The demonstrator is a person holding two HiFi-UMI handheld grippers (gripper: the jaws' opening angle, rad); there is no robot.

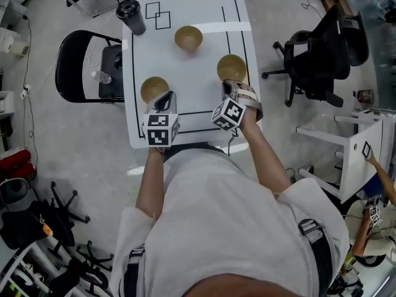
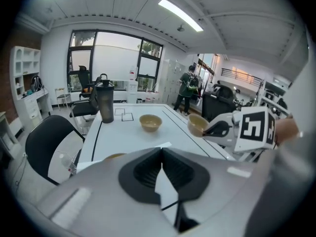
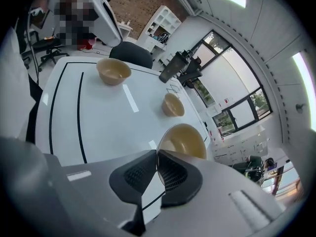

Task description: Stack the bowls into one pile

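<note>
An office-type lab space is shown. A white bench [image 1: 185, 73] marked with black lines is set on a grey floor [image 1: 80, 135], with a black folding chair [image 1: 77, 67] beside it and a swivel office chair [image 1: 322, 54] near it. Large windows [image 2: 118, 58], strip ceiling lights [image 2: 180, 14] and white shelving [image 2: 19, 68] are seen in the left gripper view. A brick wall [image 3: 143, 9] is seen in the right gripper view. White desks [image 1: 352, 153] are placed at the side.
</note>
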